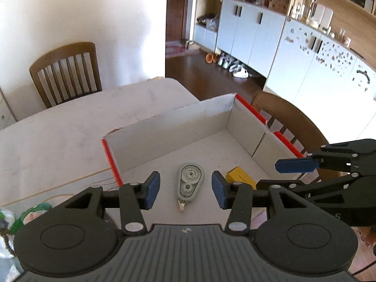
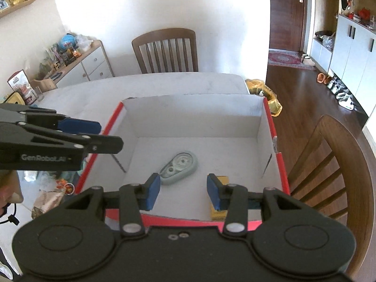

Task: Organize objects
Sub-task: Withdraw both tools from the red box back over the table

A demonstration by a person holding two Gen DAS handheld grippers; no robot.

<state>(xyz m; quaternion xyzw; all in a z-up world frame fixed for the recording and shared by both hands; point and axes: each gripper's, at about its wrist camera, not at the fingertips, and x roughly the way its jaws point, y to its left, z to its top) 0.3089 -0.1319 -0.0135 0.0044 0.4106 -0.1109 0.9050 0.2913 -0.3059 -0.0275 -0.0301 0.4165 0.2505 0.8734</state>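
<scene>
A grey-green correction tape dispenser (image 1: 190, 181) (image 2: 179, 168) lies on the floor of a white cardboard box with a red rim (image 1: 112, 162) (image 2: 270, 122). Beside it lies a small yellow carton (image 1: 239, 176) (image 2: 219, 212), partly hidden by a finger in the right wrist view. My left gripper (image 1: 186, 190) hovers above the box floor, open and holding nothing. My right gripper (image 2: 184, 191) also hangs over the box, open, with nothing between its blue pads (image 2: 154, 191). Each gripper shows sideways in the other's view: right gripper (image 1: 277, 175), left gripper (image 2: 105, 136).
The box sits on a pale table (image 1: 70, 129) (image 2: 164, 84). Wooden chairs stand at the far side (image 2: 164, 49) and the right side (image 2: 333, 164). Crumpled bags and packets (image 2: 49, 197) lie left of the box. A yellow bag (image 2: 265, 94) sits on the floor past the table.
</scene>
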